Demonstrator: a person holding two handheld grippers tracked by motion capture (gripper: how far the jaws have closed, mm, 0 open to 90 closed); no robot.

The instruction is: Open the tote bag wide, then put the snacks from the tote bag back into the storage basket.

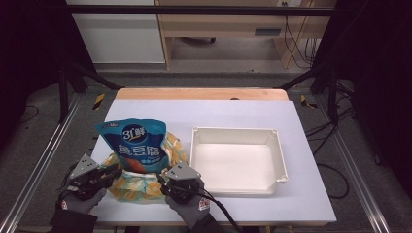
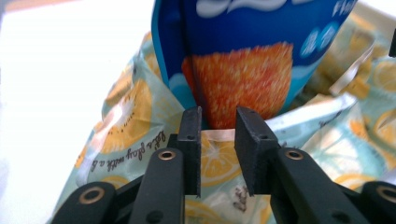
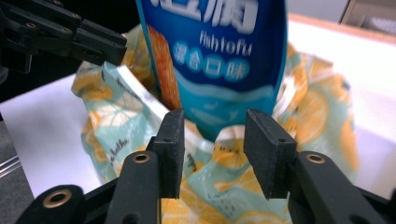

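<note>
A blue fish-tofu snack pouch (image 1: 131, 145) stands upright inside a lemon-printed bag (image 1: 141, 188) at the table's near left. My left gripper (image 1: 116, 171) sits at the bag's left side and my right gripper (image 1: 163, 177) at its near right side. In the left gripper view the left gripper (image 2: 218, 119) is open; the bag's rim (image 2: 217, 136) and the pouch (image 2: 243, 70) lie just beyond its tips. In the right gripper view the right gripper (image 3: 215, 123) is open too, with the bag's rim (image 3: 224, 140) and the pouch (image 3: 219, 60) beyond the gap. Neither pair of pads presses on anything.
A white rectangular tray (image 1: 279, 160) stands right of the bag with nothing in it. The pale table (image 1: 218, 114) has a wooden strip along its far edge. Dark frame posts stand to both sides, and cables lie on the floor at the right.
</note>
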